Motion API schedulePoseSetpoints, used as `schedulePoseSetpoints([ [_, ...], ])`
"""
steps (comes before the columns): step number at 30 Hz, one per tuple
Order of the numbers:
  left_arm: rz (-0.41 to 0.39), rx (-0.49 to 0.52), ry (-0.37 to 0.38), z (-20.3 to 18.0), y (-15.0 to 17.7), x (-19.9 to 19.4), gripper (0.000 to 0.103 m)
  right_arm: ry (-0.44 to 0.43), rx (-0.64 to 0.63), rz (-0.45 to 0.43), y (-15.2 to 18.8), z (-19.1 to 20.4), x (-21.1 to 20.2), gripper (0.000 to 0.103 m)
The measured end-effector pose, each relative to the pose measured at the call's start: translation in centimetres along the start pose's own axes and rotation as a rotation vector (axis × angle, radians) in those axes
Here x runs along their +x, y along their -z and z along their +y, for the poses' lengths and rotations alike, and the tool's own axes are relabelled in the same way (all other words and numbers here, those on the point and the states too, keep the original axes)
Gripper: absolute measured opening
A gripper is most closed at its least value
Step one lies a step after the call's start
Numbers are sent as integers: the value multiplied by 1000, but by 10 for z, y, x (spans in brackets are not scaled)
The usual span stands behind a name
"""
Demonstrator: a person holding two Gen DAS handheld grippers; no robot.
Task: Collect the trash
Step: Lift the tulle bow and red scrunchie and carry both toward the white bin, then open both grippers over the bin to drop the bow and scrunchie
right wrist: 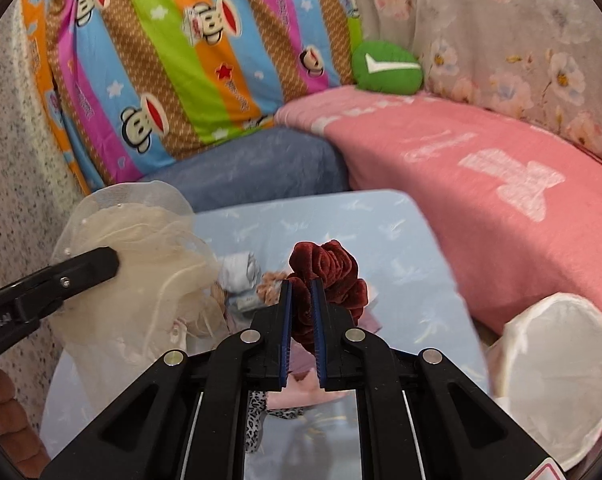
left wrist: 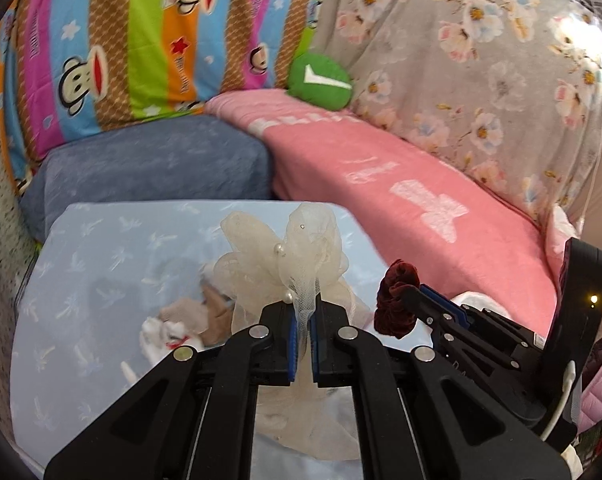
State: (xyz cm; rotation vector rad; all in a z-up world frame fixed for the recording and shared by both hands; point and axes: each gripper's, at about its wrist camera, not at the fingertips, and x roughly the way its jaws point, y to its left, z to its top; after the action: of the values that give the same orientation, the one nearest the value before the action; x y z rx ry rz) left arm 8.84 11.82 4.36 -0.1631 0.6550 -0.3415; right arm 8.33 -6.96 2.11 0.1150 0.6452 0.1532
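My left gripper is shut on a cream tulle bow with pearl beads, held above the light blue table. The same bow shows at the left of the right wrist view, pinched by the left gripper's fingers. My right gripper is shut on a dark red velvet scrunchie, lifted over the table. In the left wrist view that scrunchie hangs from the right gripper's fingertips at the right. Several small cloth items lie on the table beneath.
A white round fabric bin lies on its side at the table's right. Behind are a blue cushion, a pink blanket, a striped monkey-print quilt, a green cushion and floral fabric. Leopard-print cloth lies near the front.
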Motion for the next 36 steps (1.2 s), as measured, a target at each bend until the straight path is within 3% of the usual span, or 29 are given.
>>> schedulePoseSetpoints([
  [8, -36, 67, 124, -64, -13, -5, 5, 65, 72, -96, -5, -58, -69, 9],
  [15, -2, 142, 201, -119, -8, 7, 5, 147, 134, -122, 6, -114, -103, 9],
  [26, 80, 270, 295, -202, 12, 40, 5, 255, 250, -119, 34, -189, -126, 9],
  [36, 127, 347, 346, -244, 26, 62, 7, 308, 311, -101, 52, -226, -125, 10],
])
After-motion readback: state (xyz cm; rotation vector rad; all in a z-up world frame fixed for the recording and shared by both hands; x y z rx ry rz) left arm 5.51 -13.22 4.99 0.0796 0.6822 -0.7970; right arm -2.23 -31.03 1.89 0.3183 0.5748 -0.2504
